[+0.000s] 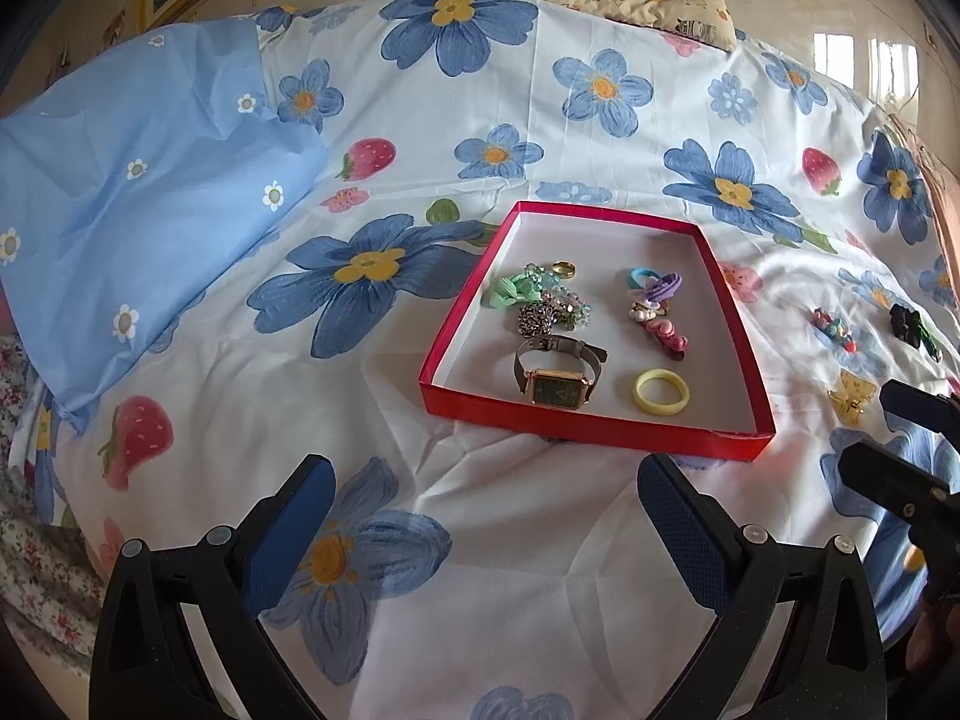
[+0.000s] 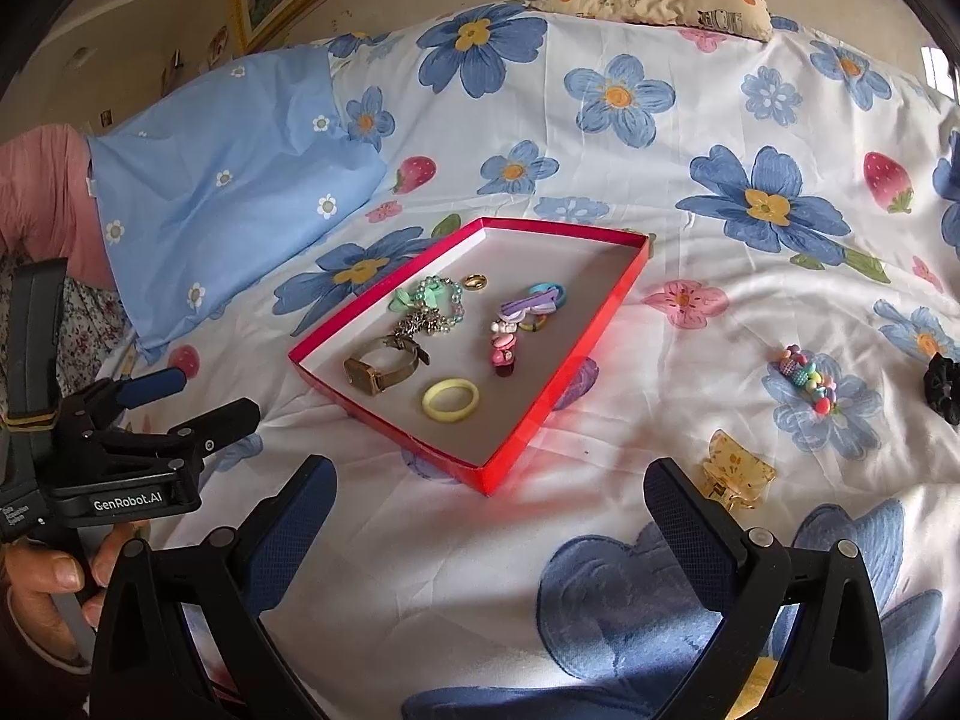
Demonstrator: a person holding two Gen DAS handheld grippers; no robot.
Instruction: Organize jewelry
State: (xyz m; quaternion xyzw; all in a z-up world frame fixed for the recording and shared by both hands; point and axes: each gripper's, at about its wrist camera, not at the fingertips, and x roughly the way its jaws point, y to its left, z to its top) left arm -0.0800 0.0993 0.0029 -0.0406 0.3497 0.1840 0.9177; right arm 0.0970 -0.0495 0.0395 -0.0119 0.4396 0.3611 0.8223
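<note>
Here, a red tray [image 1: 591, 423] sits on the bed's floral sheet [image 1: 420, 90], at about twelve o'clock from the left hand-held gripper [image 1: 486, 480], whose jaws are spread wide with nothing between them. Inside the tray lie a wristwatch [image 1: 555, 381] near the front wall, a yellow ring-shaped band [image 1: 660, 391] just at its three o'clock, a gold ring [image 1: 564, 268] farther back, a tangle of green and beaded bracelets [image 1: 537, 297], and a cluster of hair ties and a pink clip [image 1: 657, 312].

The right hand-held gripper [image 2: 489, 480] is likewise wide open and holds nothing; the tray's near corner lies at its twelve o'clock. Outside the tray, an amber claw clip [image 2: 739, 471] rests on the sheet just beside its right finger, at about two o'clock. Farther off toward two o'clock lie a colourful beaded piece [image 2: 809, 381] and a black scrunchie [image 2: 943, 387]. A light-blue pillow [image 2: 240, 204] lies at ten o'clock.
</note>
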